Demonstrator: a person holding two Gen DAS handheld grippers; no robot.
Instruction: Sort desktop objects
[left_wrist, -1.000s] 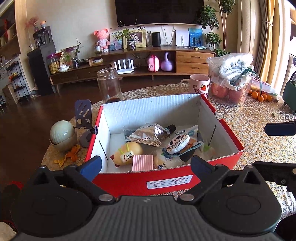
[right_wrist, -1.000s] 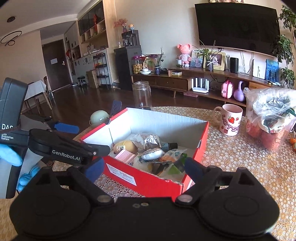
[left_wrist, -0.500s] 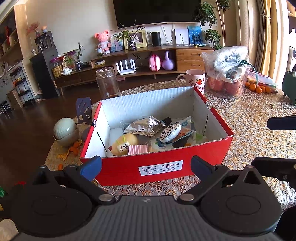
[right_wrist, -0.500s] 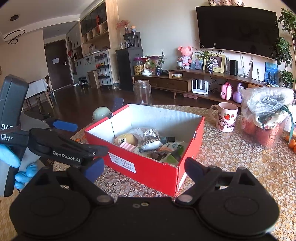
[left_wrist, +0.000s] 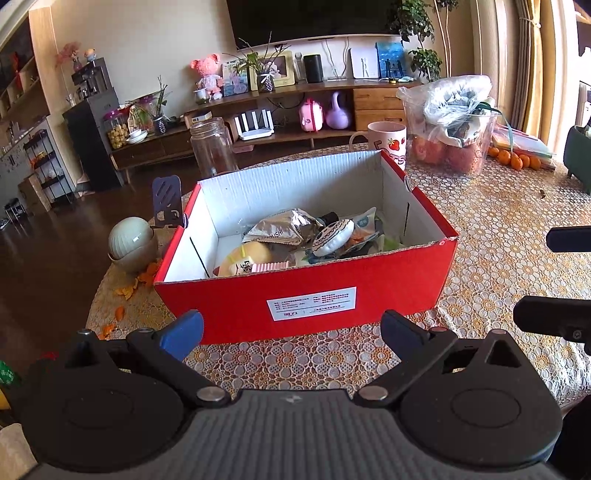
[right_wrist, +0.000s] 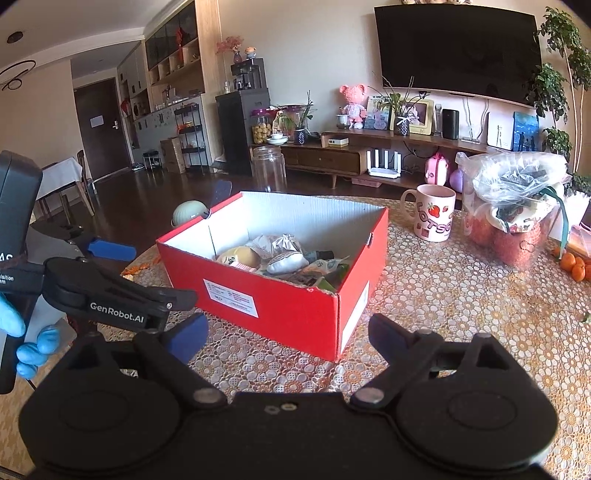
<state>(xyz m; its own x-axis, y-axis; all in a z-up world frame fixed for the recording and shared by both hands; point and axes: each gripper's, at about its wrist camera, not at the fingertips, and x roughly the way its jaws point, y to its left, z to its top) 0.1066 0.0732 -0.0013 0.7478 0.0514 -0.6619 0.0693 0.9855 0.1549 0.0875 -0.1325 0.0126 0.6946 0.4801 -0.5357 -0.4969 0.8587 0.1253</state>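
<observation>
Now we hold both the left hand-held gripper (left_wrist: 291, 332) and right hand-held gripper (right_wrist: 290, 332) apart and empty, short of the red box (left_wrist: 306, 295), probably because the small things already lie inside it.

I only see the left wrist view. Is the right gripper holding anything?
Observer: No. The right gripper is open and empty, short of the red box.
Operator: What holds the left gripper?
Observer: A hand in a blue glove grips its body.
Operator: The box hides half the mug for me.
Observer: The pink mug stands upright beyond the box, apart from it, and reads LOTSO.
</observation>
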